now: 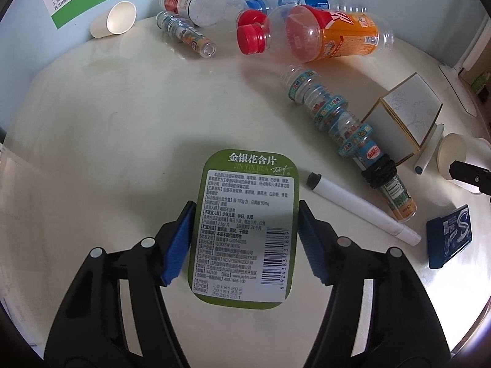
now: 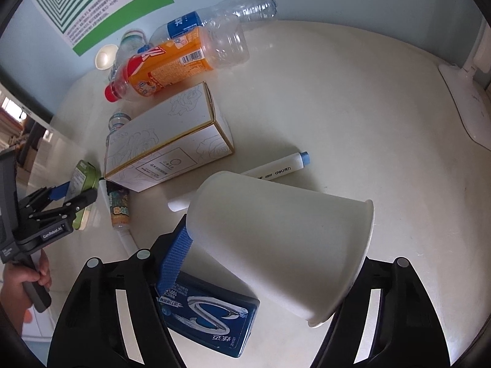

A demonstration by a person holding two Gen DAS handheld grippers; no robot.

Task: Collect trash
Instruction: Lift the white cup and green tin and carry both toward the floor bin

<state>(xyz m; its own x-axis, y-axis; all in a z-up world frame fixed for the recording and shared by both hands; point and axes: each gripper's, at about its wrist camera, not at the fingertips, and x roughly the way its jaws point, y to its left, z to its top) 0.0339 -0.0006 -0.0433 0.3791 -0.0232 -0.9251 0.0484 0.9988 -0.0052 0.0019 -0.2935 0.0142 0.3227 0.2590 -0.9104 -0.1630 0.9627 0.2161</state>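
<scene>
Two grippers are working over the round white table [image 1: 92, 122]. The left gripper [image 1: 247, 233] is clamping the green tin [image 1: 245, 224] between its blue pads, near a white marker [image 1: 362, 207]. The right gripper [image 2: 270, 260] is holding a tilted paper cup [image 2: 282, 245] above the blue gum box [image 2: 211, 319]; its right pad is hidden.

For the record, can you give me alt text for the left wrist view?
The left gripper clamps a green tin label-up over a cream table. Empty bottles, a white marker and paper cups lie beyond.
</scene>
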